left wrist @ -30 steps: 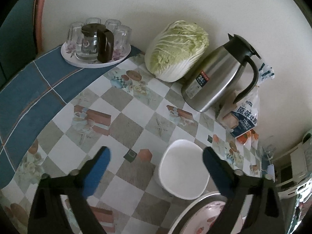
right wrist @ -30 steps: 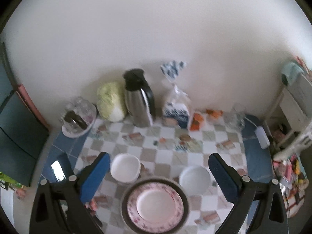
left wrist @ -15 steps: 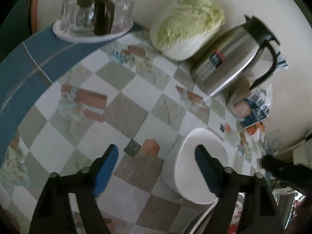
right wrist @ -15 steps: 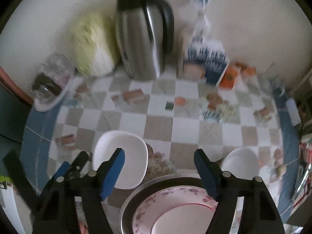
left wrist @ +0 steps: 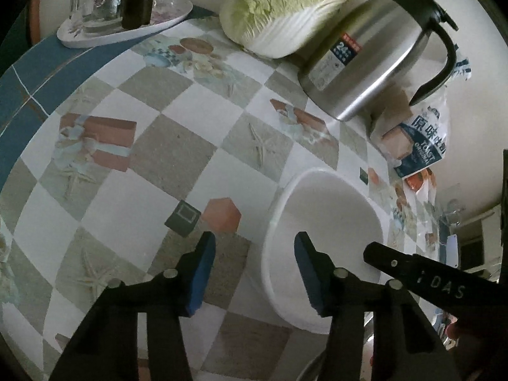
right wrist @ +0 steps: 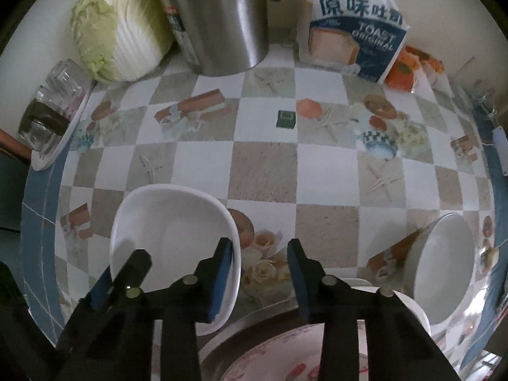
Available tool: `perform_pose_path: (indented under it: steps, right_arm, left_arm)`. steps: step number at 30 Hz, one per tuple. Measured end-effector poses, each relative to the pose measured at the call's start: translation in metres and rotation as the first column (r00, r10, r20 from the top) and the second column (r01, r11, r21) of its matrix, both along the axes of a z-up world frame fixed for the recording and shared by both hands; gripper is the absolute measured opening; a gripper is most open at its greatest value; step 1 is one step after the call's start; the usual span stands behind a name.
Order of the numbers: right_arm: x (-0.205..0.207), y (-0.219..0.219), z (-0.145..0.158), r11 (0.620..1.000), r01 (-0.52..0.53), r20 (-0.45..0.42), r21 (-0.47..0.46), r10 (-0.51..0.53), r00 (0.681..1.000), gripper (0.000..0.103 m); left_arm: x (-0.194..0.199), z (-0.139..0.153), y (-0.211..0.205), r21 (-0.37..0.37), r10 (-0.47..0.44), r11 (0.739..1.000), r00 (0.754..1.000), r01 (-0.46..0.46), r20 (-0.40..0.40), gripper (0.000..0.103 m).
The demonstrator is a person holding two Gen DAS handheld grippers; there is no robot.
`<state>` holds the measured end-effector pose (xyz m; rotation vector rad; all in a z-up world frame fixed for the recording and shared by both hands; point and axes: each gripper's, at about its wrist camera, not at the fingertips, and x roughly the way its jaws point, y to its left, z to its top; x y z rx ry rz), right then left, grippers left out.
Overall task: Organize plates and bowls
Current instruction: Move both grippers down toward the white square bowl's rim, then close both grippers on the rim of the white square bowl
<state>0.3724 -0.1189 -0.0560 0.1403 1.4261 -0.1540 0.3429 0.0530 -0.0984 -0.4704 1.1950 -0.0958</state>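
The left gripper [left wrist: 254, 268], jaws just closing, straddles the white bowl's [left wrist: 330, 216] near rim, seemingly not pinching; the right gripper [right wrist: 260, 277], closing too, holds nothing.

The checkered tablecloth [right wrist: 263, 171] is carrying cabbage [right wrist: 117, 31] upper left, steel jug [right wrist: 219, 19] top centre, toast bag [right wrist: 355, 41] upper right, white bowls [right wrist: 171, 222] lower down.

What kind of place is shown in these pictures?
Probably a home kitchen or dining table: a checked tablecloth holds a napa cabbage, a steel thermos jug, a bag of toast bread and white bowls.
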Motion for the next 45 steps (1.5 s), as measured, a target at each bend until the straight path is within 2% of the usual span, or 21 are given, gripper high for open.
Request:
perform_pose_path:
  steps: [10,14,15,19,25,38,41,45]
  right_arm:
    - [0.006,0.009,-0.020,1.000,-0.022,-0.026,0.010,0.022,0.999,0.023]
    - [0.007,0.013,-0.024,0.999,-0.036,-0.033,0.006,0.036,0.999,0.020]
    - [0.008,0.014,-0.026,0.999,-0.040,-0.034,0.005,0.040,0.999,0.016]
    - [0.009,0.018,-0.031,0.999,-0.050,-0.042,0.005,0.050,0.998,0.011]
    - [0.011,0.020,-0.031,0.998,-0.062,-0.034,-0.007,0.062,0.998,0.011]
    - [0.009,0.024,-0.023,0.996,-0.083,-0.004,0.014,0.083,0.997,0.010]
    - [0.008,0.026,-0.016,0.996,-0.088,0.011,0.027,0.088,0.996,0.010]
    - [0.000,0.027,0.006,0.995,-0.096,0.059,0.031,0.094,0.994,0.010]
  left_arm:
    - [0.002,-0.012,0.004,-0.060,0.024,0.998,0.998,-0.027,-0.052,0.030]
    - [0.002,-0.015,0.002,-0.072,0.023,0.997,0.998,-0.027,-0.057,0.025]
    - [0.002,-0.015,0.001,-0.072,0.021,0.997,0.998,-0.025,-0.055,0.025]
    - [0.002,-0.018,-0.001,-0.072,0.016,0.997,0.998,-0.021,-0.062,0.022]
    - [0.002,-0.020,0.002,-0.102,0.039,0.994,0.996,-0.047,-0.074,0.022]
    - [0.000,-0.016,-0.002,-0.058,0.013,0.998,0.998,-0.016,-0.053,0.019]
    - [-0.001,-0.010,-0.001,-0.054,0.009,0.998,0.999,-0.011,-0.049,0.019]
    - [-0.006,0.012,-0.002,-0.038,0.000,0.999,1.000,0.000,-0.005,0.019]
